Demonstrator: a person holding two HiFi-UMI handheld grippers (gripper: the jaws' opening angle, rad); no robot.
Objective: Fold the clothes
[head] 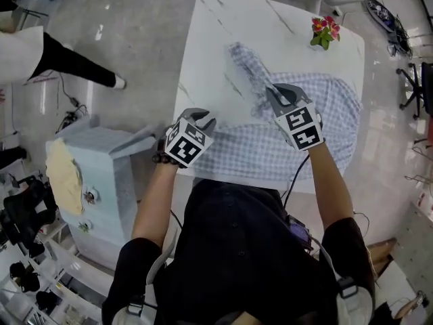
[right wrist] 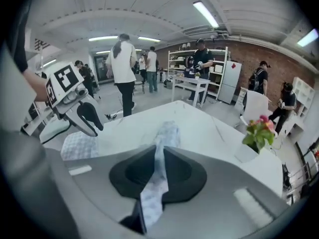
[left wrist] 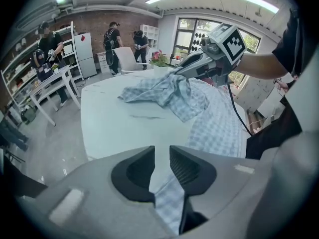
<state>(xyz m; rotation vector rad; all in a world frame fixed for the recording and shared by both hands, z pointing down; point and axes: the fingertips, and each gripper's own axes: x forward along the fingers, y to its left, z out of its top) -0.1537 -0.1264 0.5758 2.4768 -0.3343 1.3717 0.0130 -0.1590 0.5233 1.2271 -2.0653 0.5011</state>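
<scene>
A blue-and-white checked shirt (head: 325,114) lies spread on the white marble table (head: 223,32). Its sleeve (head: 245,63) stretches toward the far left of the table. My right gripper (head: 274,90) is shut on that sleeve and holds it raised off the tabletop; the right gripper view shows the sleeve (right wrist: 167,133) pinched between the jaws of my right gripper (right wrist: 159,151). My left gripper (head: 205,119) is at the shirt's near left edge. In the left gripper view a strip of shirt (left wrist: 169,203) runs between the jaws of my left gripper (left wrist: 162,151), gripped low, with a gap at the tips.
A small pot of pink flowers (head: 325,31) stands at the table's far right corner. A pale blue box (head: 101,175) sits on the floor left of the table. Several people stand by shelves and a table (right wrist: 192,83) in the background.
</scene>
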